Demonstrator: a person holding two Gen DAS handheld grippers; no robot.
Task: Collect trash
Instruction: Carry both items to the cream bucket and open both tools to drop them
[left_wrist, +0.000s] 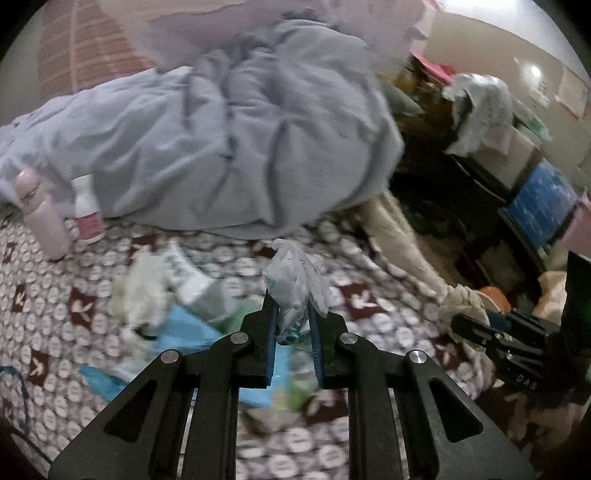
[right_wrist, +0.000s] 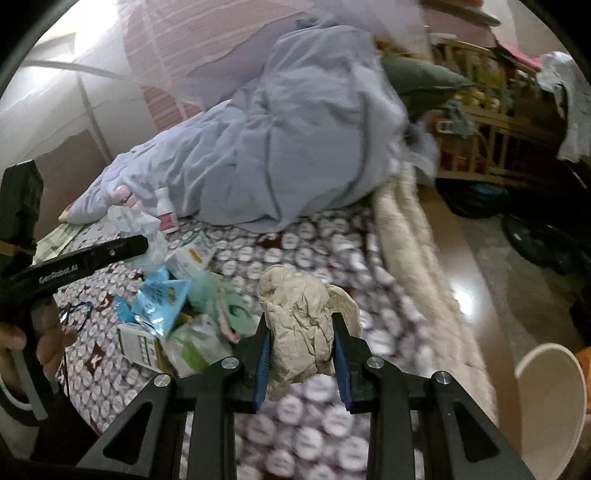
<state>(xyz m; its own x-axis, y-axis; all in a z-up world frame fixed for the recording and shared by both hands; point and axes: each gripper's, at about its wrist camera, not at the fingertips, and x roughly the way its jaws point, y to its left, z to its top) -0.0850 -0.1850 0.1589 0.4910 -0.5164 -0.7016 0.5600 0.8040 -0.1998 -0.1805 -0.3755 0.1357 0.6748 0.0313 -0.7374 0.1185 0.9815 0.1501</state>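
1. The left gripper (left_wrist: 291, 321) is clenched on a crumpled white plastic wrapper (left_wrist: 295, 284), held above the patterned bedspread (left_wrist: 74, 295).
2. The right gripper (right_wrist: 303, 350) is clamped on a wad of beige paper (right_wrist: 303, 321), also clear of the bed.
3. Just beyond, a litter pile (right_wrist: 166, 317) of blue packets, small boxes and green scraps lies on the bedspread.
4. A pale bin (right_wrist: 554, 402) stands on the floor at right.
5. Farther back, a pink bottle (left_wrist: 40, 214) and a white bottle (left_wrist: 86, 210) stand against the rumpled grey blanket (left_wrist: 229, 140).

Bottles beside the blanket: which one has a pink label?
The small white bottle, standing upright; the taller pink bottle to its left is plain pink all over.
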